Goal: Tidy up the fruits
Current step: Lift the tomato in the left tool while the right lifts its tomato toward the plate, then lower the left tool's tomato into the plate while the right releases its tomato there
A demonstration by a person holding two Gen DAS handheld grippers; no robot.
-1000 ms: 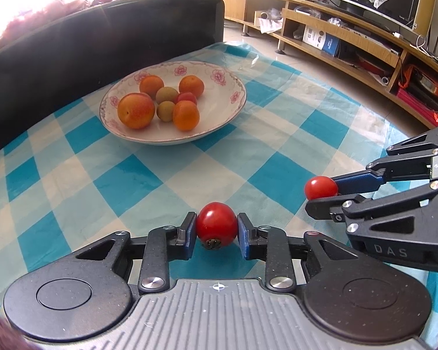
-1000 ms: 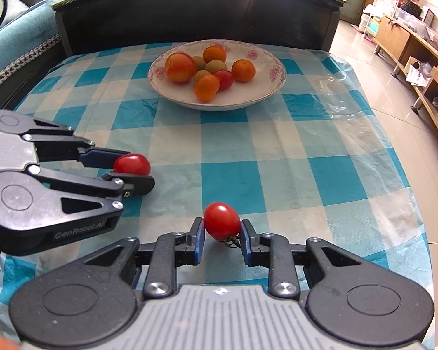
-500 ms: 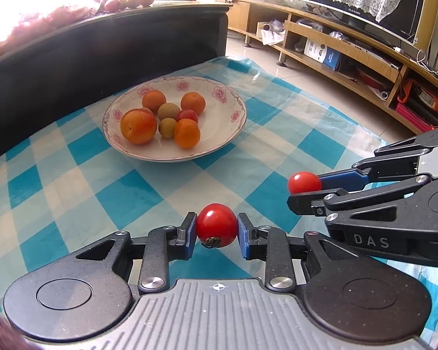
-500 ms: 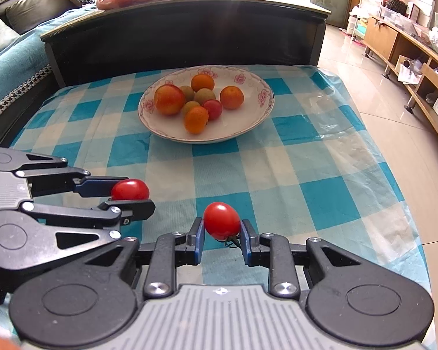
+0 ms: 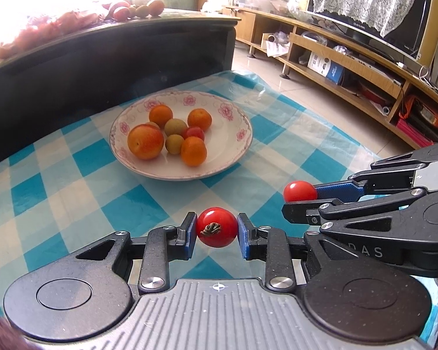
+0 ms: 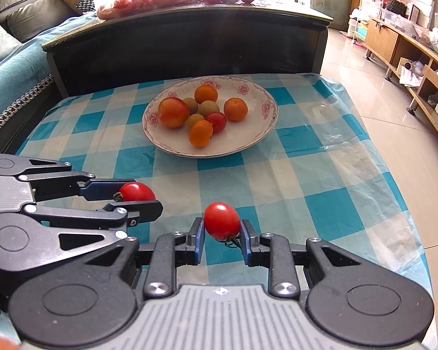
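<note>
My left gripper (image 5: 217, 236) is shut on a red cherry tomato (image 5: 216, 227) with a dry brown stem end, held above the checked cloth. My right gripper (image 6: 222, 234) is shut on a second red cherry tomato (image 6: 221, 220) with a green stalk. Each gripper shows in the other's view: the right gripper (image 5: 299, 201) at the right edge, the left gripper (image 6: 137, 199) at the left edge, both gripping their tomatoes. Beyond them a white flowered bowl (image 5: 233, 154) (image 6: 257, 143) holds several orange, green and red fruits.
The blue and white checked cloth (image 6: 292, 180) covers the low table. A dark raised table (image 6: 189, 38) with more fruit and a red bag stands behind the bowl. A wooden TV shelf (image 5: 365, 67) runs along the right. A sofa (image 6: 11, 38) is at left.
Both grippers have lifted and tilted up a little with their tomatoes, so the bowl now sits lower in both views and more of the room behind shows.
</note>
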